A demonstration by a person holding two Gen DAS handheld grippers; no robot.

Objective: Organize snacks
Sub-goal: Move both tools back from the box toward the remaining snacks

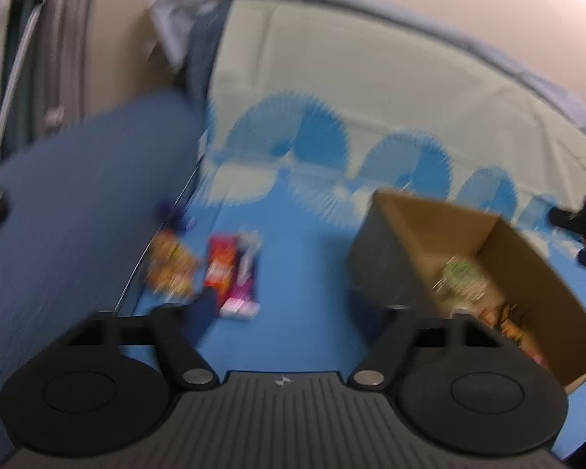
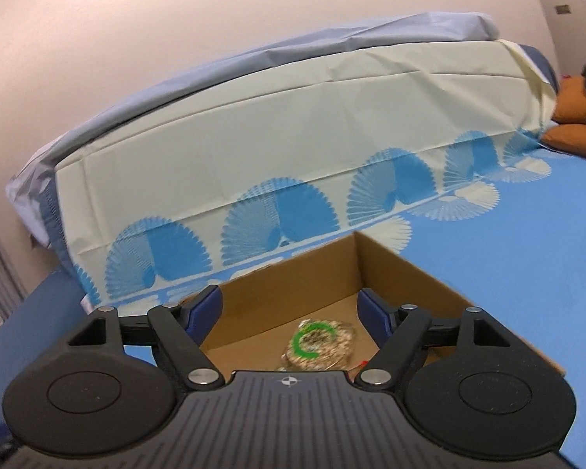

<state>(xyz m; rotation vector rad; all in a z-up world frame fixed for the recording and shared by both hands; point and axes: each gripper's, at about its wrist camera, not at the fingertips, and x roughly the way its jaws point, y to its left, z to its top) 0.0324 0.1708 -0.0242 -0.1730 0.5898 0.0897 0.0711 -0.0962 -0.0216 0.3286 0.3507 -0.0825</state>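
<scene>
The left wrist view is motion-blurred. A cardboard box stands on the blue cloth at the right with several snack packs inside. Loose snacks lie at the left: an orange bag, a red pack and a pink-purple pack. My left gripper is open and empty, above the cloth between the snacks and the box. In the right wrist view my right gripper is open and empty over the box, above a clear round pack with a green ring.
A cream and blue fan-patterned cloth drapes over a raised surface behind the box. A dark blue surface lies to the left. Orange cushions lie at the far right. A wall stands behind.
</scene>
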